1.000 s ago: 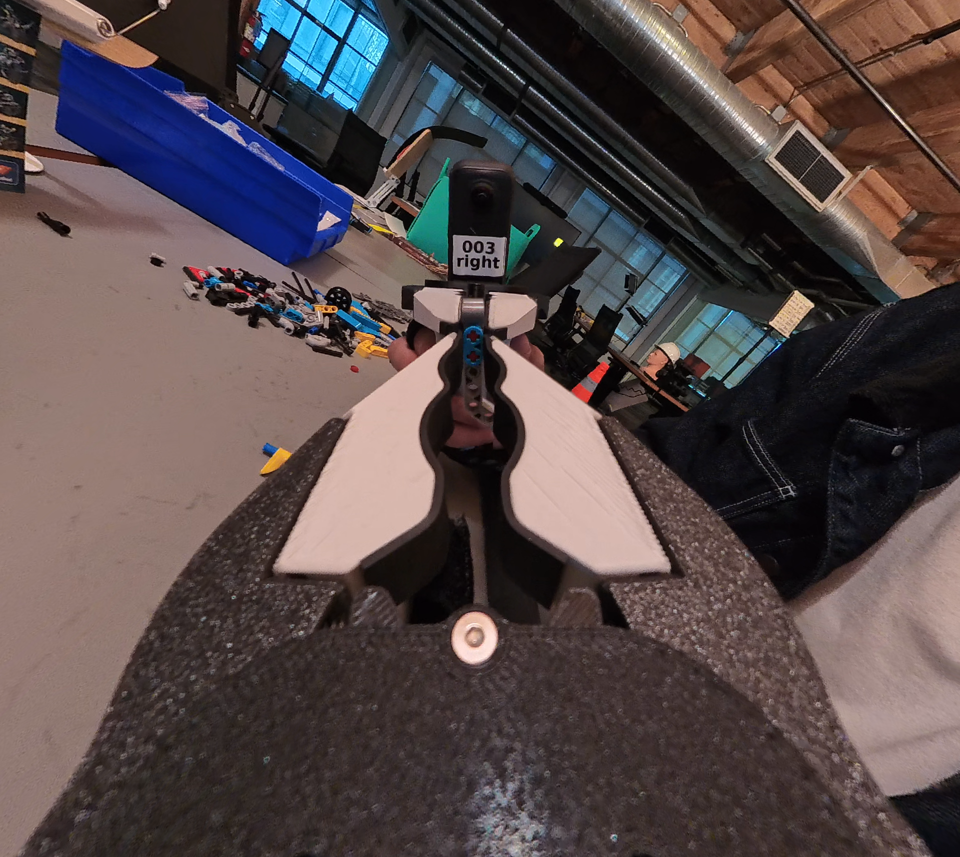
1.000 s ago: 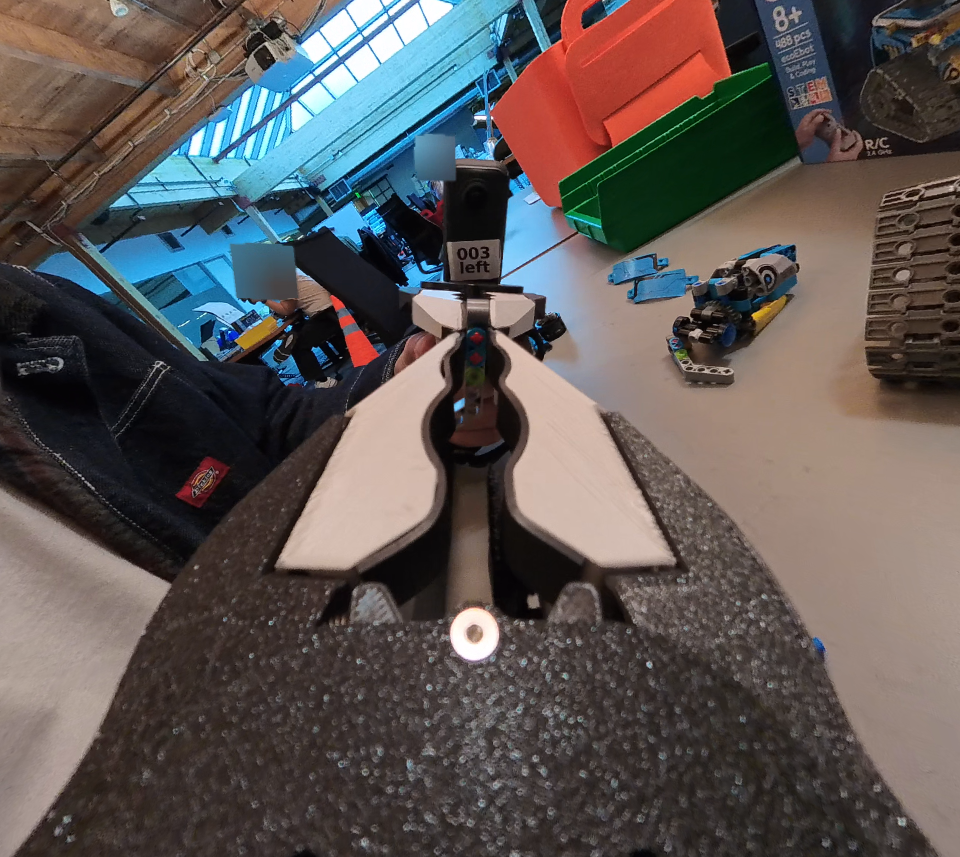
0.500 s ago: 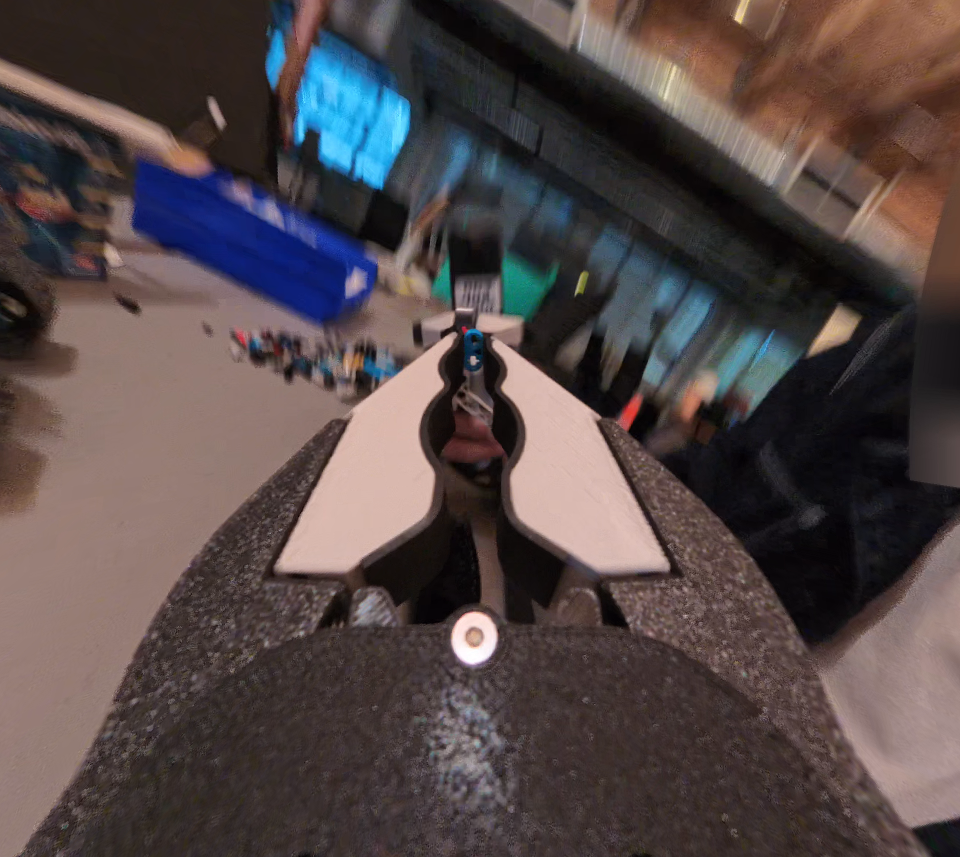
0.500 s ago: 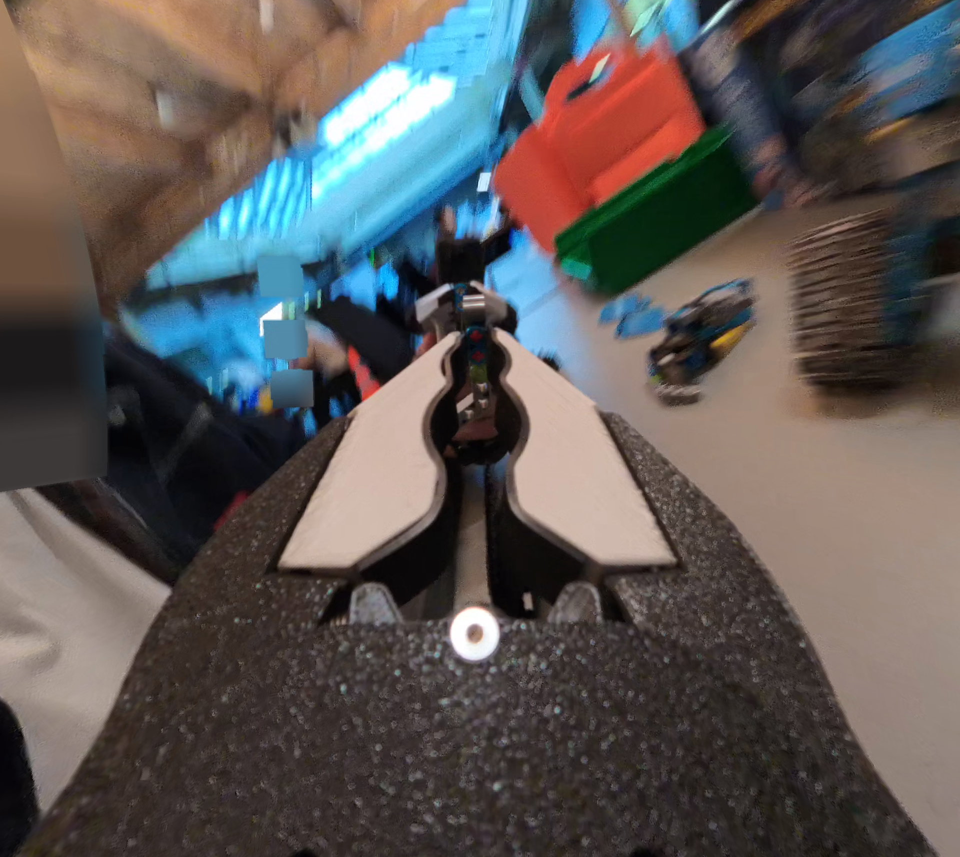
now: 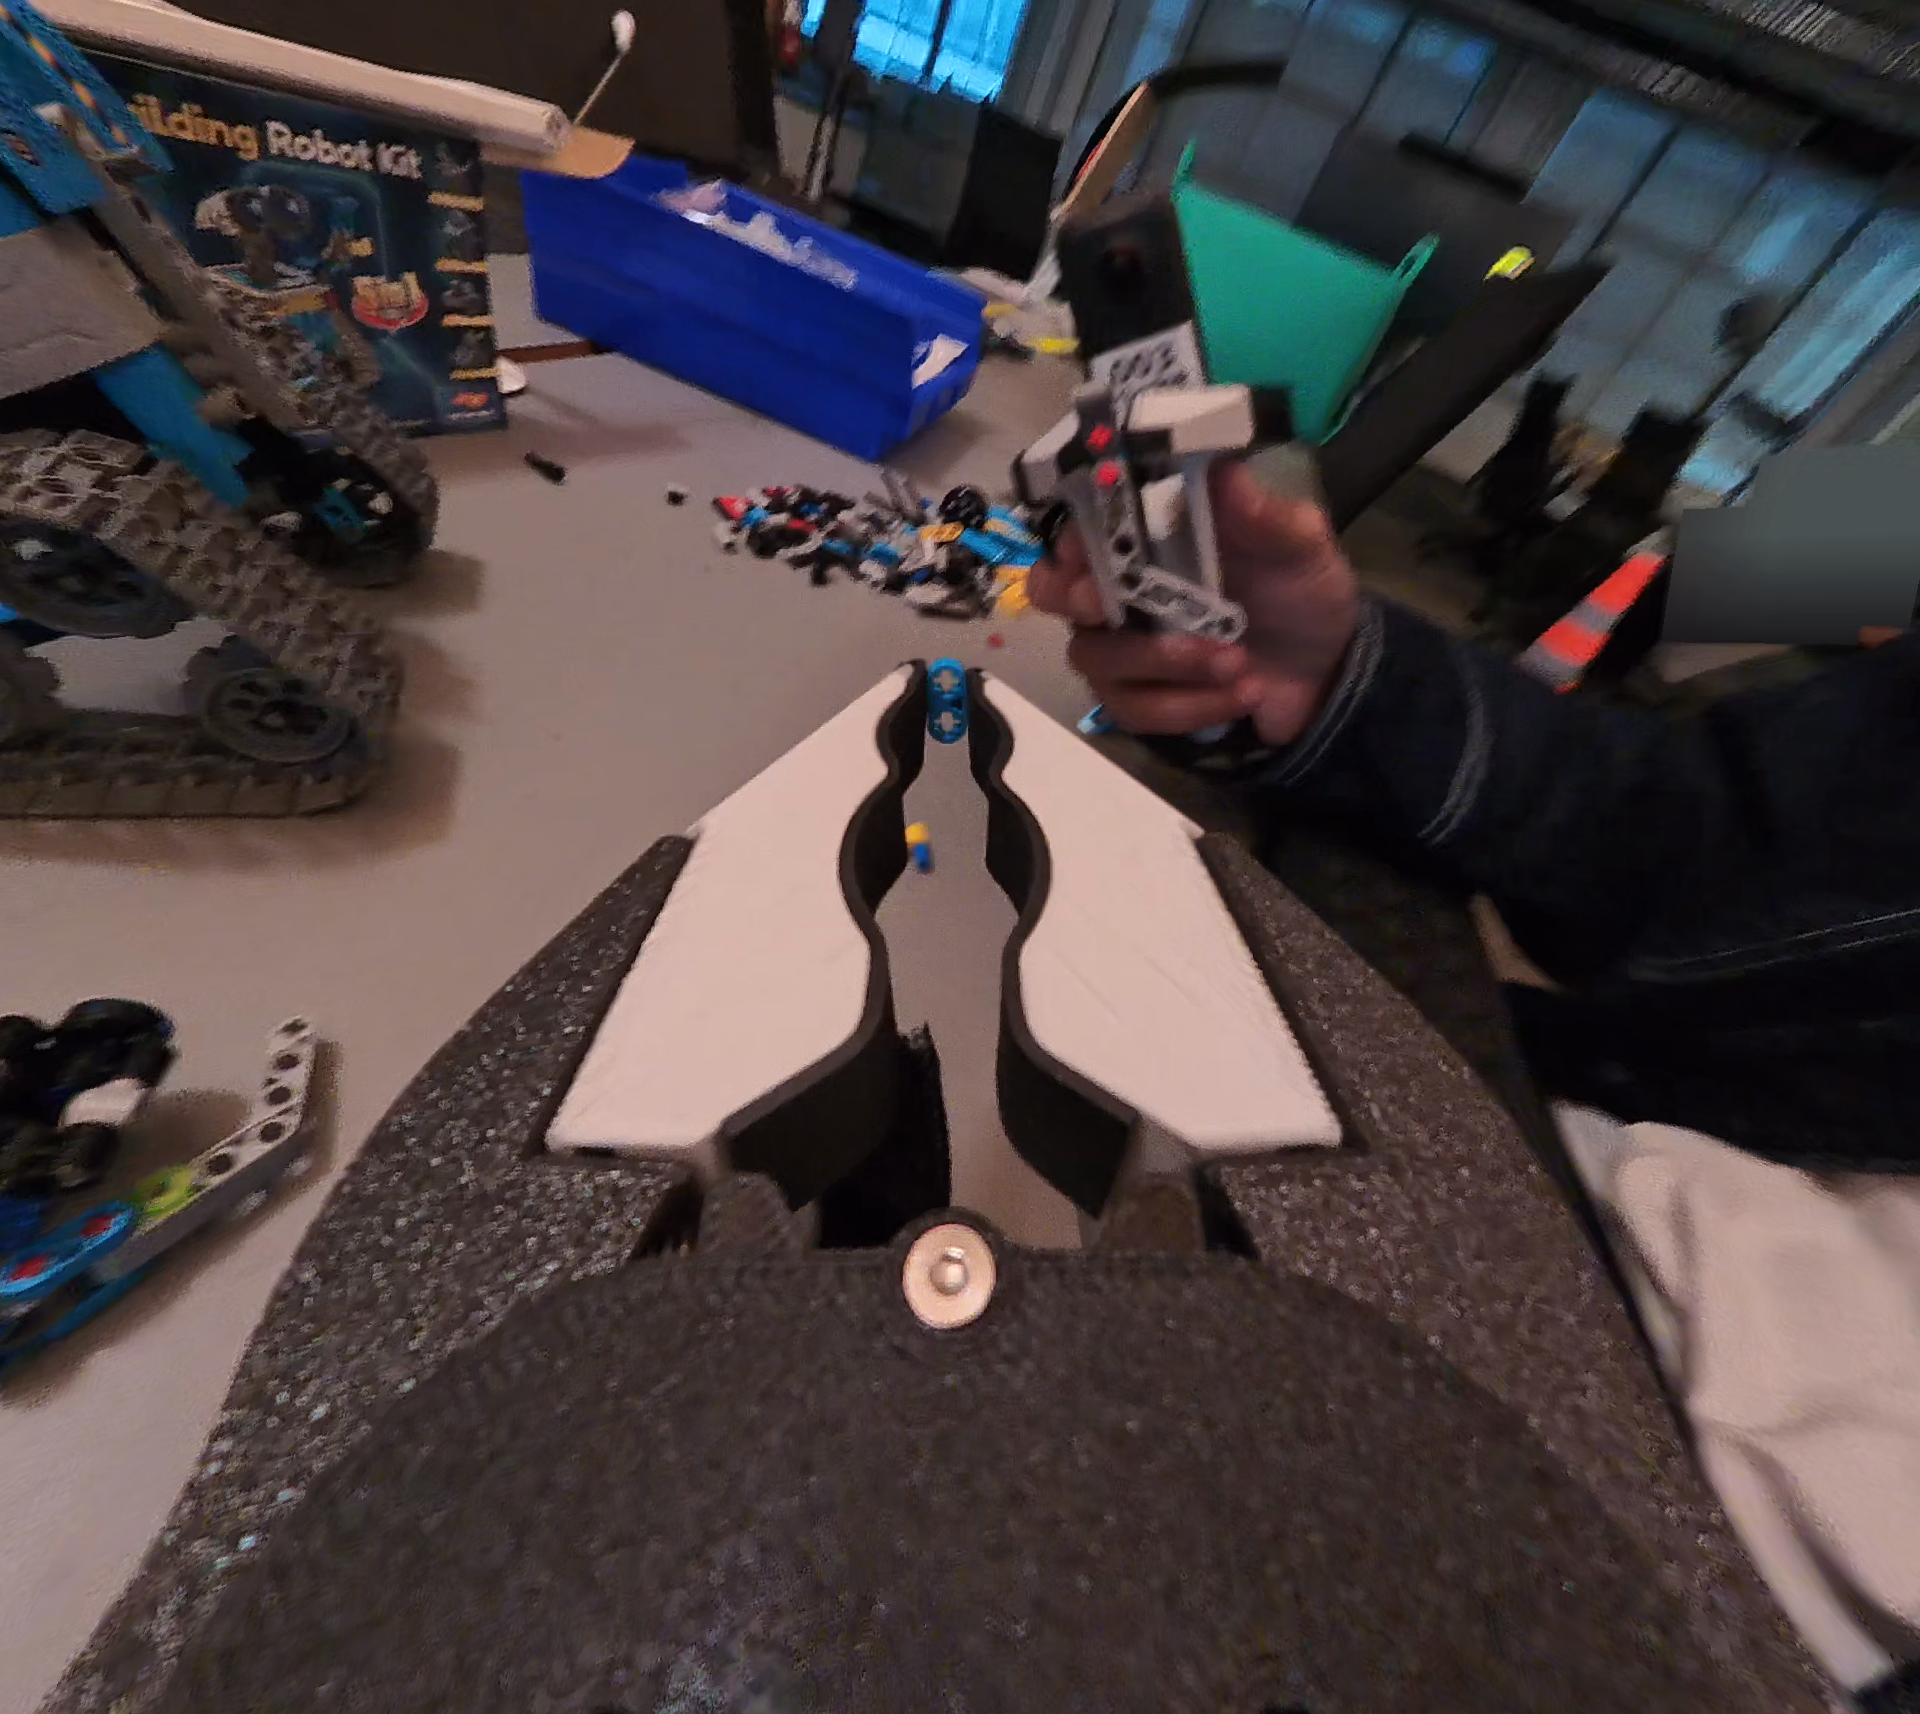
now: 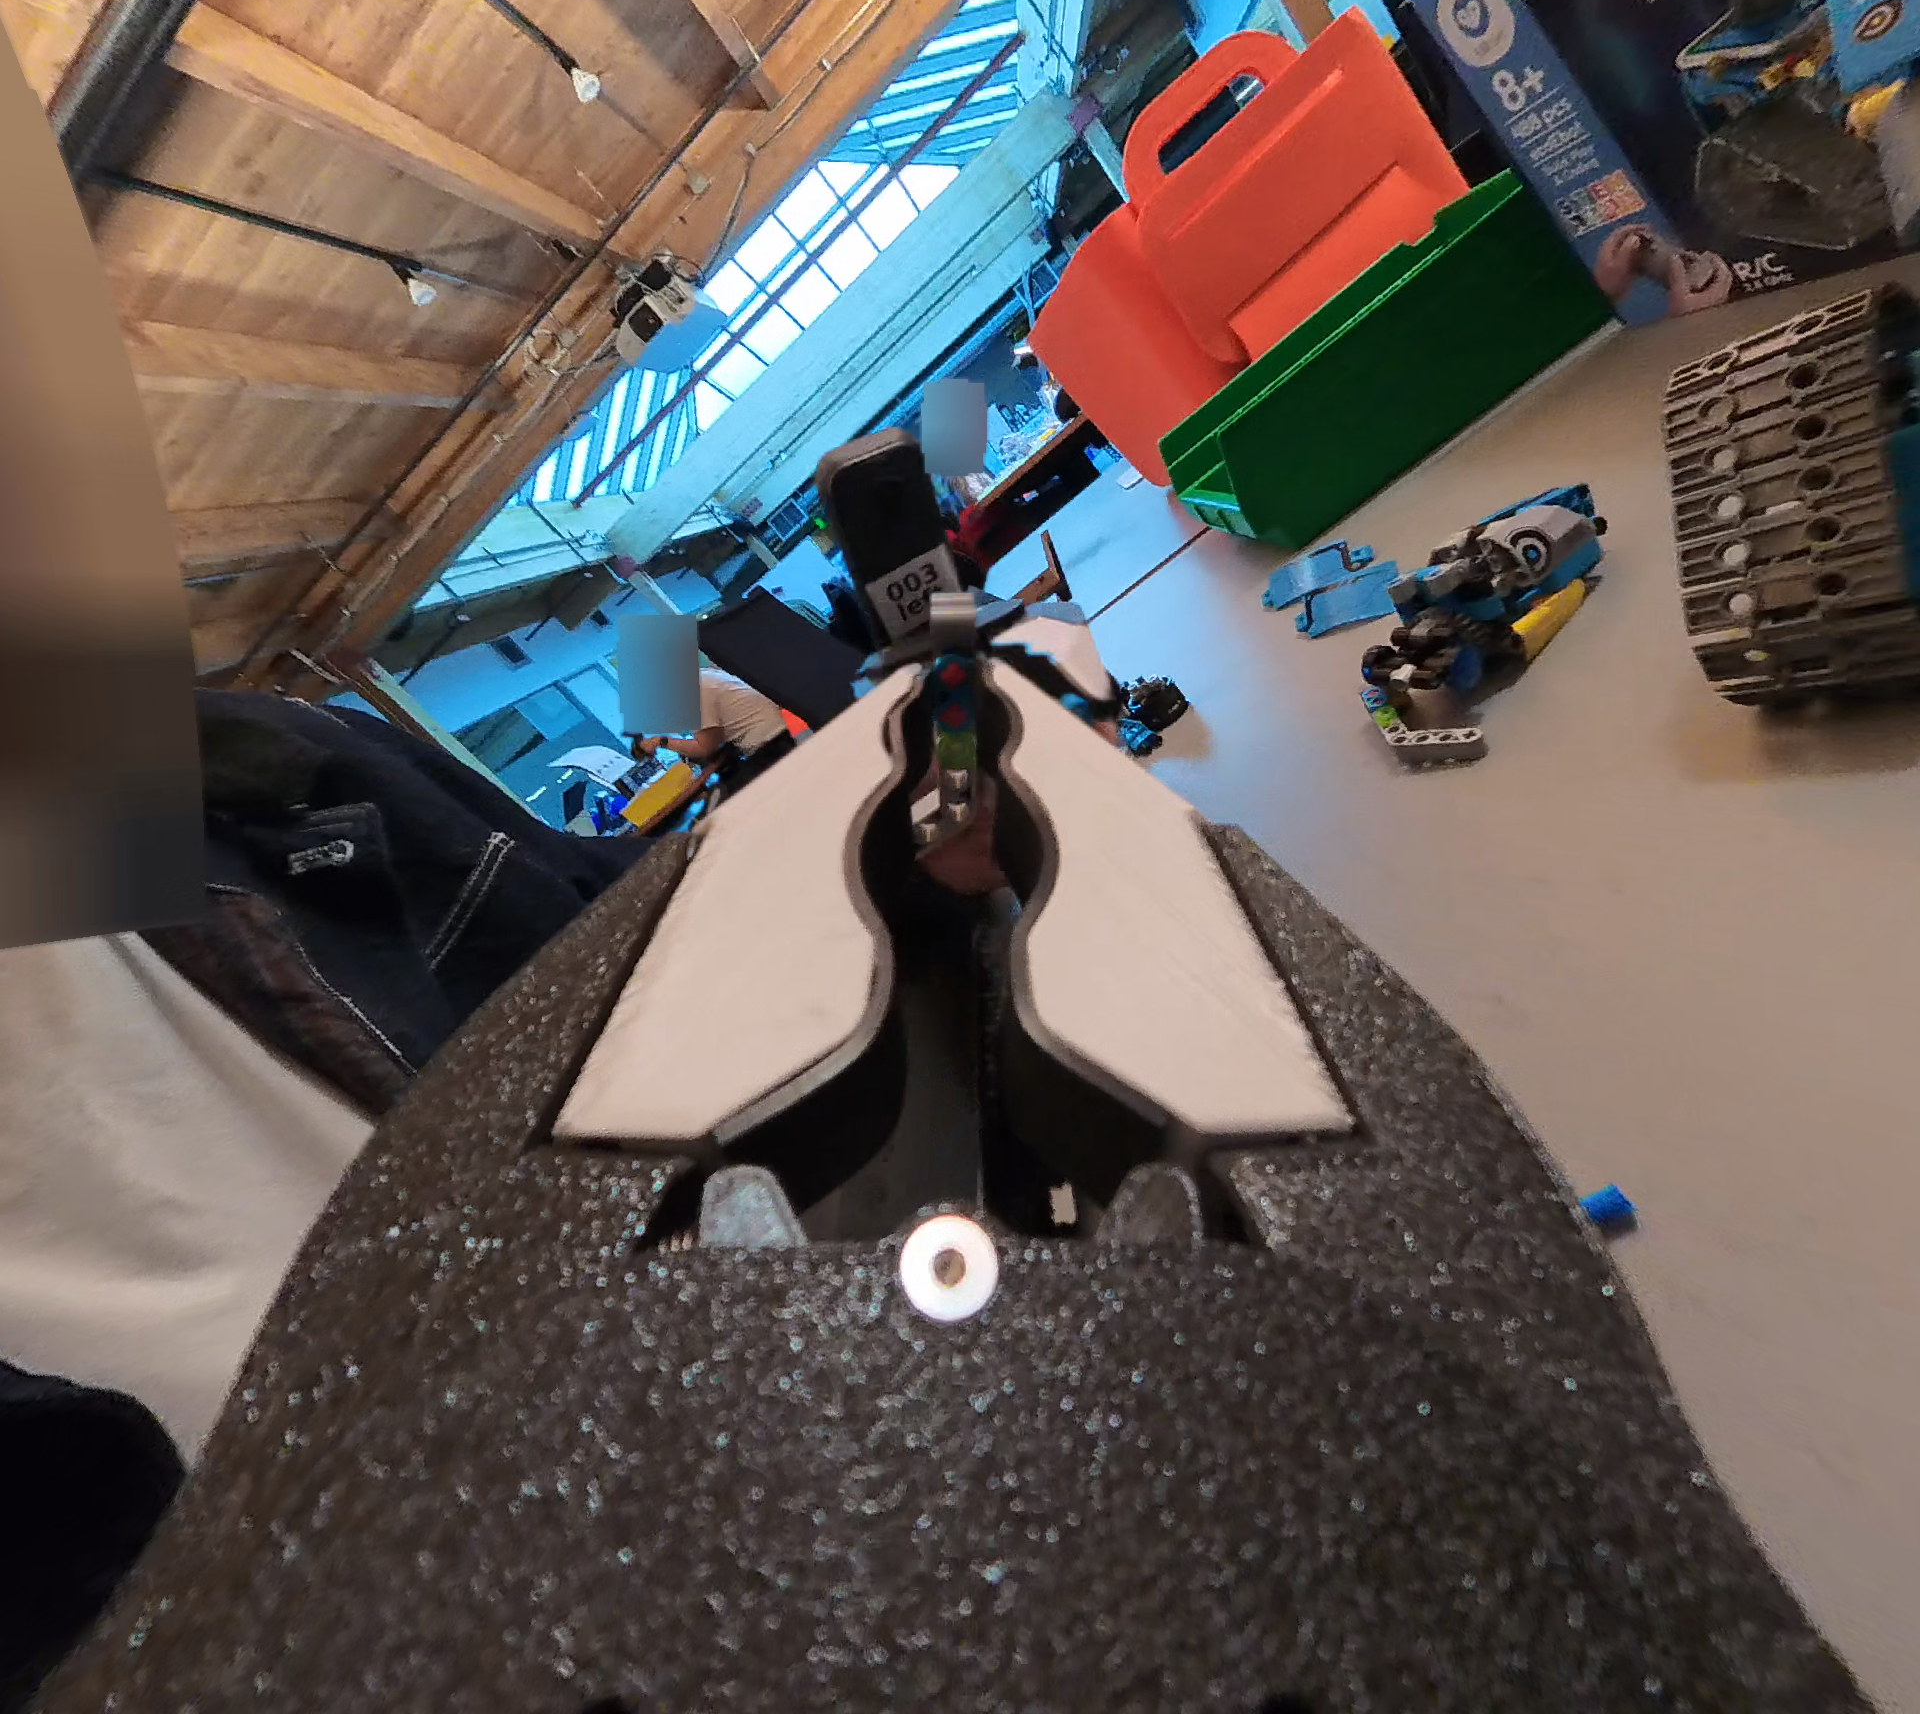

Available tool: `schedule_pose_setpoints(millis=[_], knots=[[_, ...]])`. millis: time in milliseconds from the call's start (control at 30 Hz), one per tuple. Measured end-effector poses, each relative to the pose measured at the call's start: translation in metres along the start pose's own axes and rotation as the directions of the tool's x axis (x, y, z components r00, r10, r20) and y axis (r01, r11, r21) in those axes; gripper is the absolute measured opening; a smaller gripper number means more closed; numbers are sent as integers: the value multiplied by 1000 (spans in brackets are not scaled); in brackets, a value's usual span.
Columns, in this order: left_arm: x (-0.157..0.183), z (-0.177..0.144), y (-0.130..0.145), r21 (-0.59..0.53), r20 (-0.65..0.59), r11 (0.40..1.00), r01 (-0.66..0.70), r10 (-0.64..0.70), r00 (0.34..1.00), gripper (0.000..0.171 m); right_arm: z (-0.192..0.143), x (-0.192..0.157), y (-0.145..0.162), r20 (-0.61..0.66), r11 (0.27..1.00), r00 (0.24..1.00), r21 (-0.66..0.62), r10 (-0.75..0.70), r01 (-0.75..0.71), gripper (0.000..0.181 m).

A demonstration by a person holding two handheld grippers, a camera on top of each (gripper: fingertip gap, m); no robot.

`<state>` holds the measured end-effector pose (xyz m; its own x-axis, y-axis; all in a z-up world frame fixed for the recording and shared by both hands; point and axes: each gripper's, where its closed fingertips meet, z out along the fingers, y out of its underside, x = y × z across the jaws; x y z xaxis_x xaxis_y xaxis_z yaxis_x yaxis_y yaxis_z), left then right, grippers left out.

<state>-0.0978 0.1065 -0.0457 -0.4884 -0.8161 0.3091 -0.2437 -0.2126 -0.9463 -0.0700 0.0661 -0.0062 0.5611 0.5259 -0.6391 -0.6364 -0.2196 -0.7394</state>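
In the left wrist view my left gripper (image 5: 945, 677) is shut on a small blue two-hole piece (image 5: 945, 700) and holds it above the grey table (image 5: 623, 781). A hand (image 5: 1226, 625) holds my right gripper (image 5: 1117, 443) up and to the right, apart from it. The right gripper is shut on a grey angled beam (image 5: 1127, 552) with red pins. In the right wrist view the right gripper (image 6: 951, 677) is shut on that beam (image 6: 954, 771), and the left gripper's camera (image 6: 878, 511) shows close behind it.
A tracked robot model (image 5: 156, 521) stands at the left, with a kit box (image 5: 343, 251) and a blue bin (image 5: 748, 303) behind. Loose pieces (image 5: 883, 537) lie mid-table. A green bin (image 6: 1382, 407), an orange carrier (image 6: 1268, 210) and a small blue model (image 6: 1486, 594) show in the right wrist view. One gripper's finger ends stand about 7 centimetres off the other's. About 15 centimetres separates my left fingertips from the tracked robot model (image 5: 156, 521). My right wrist view (image 6: 1722, 403) looks at it from another angle.
The two grippers faced each other on one assembly. The left one has now swung away and down with the small blue piece, while the right one keeps the grey beam.
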Motion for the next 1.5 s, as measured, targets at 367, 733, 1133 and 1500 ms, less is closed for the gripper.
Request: schedule_pose_setpoints(millis=[367, 733, 1133, 1500], knots=[[-25, 15, 86, -486, 145, 861, -149, 247, 958, 6, -14, 18, -9, -26, 991, 994, 76, 111, -109, 6], [-1, 18, 108, -552, 15, 832, -54, 75, 997, 17, -9, 32, 5, -118, 996, 989, 4, 91, -91, 5], [36, 10, 13, -91, -259, 977, 192, -209, 943, 29, 14, 12, 33, -48, 986, 999, -167, 6, -14, 5], [43, 15, 12, -70, -259, 987, 148, -161, 952, 7, 27, 4, 49, -25, 969, 997, -240, -73, 65, 5]])
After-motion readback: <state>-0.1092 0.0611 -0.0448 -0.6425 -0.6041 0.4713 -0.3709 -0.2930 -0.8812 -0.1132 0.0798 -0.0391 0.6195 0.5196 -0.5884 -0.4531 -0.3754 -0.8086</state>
